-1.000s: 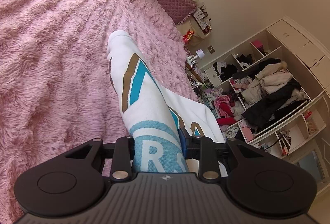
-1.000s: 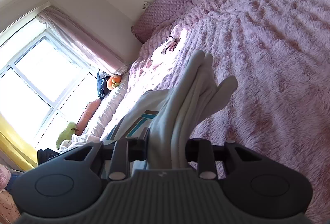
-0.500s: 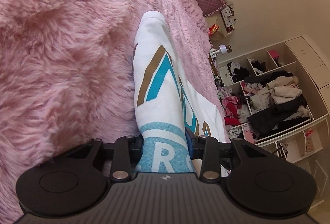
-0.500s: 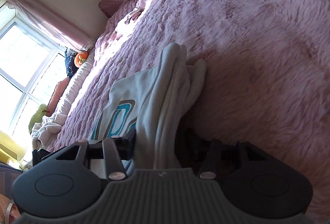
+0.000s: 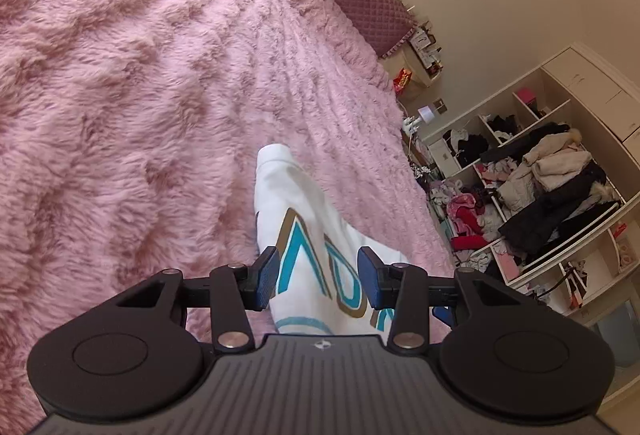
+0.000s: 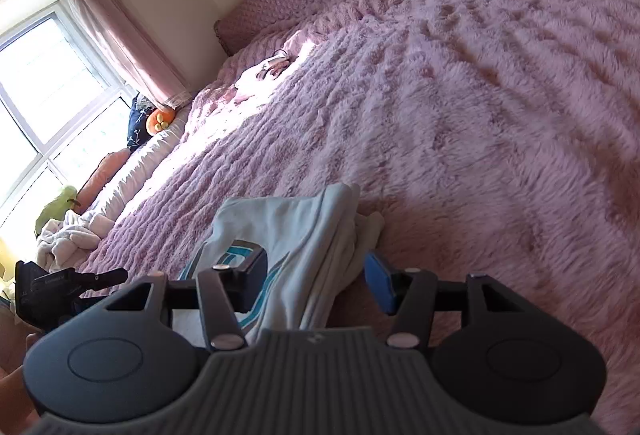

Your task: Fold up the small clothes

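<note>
The white top [image 5: 304, 235] with its teal and brown lettering lies folded on the pink furry bed [image 5: 120, 95], close to the near edge — a bundle set down flat so the layers hold. Left gripper [image 5: 318, 277] and right gripper [image 6: 316, 275] both show jaws spread wide, hovering over the cloth and gripping nothing — looks like a release.

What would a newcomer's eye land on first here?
The fluffy pink blanket fills both views. A white garment with teal and brown lettering lies on it, just ahead of the open left claw and open right claw. Right of the bed, open shelves overflow with clothes.
</note>
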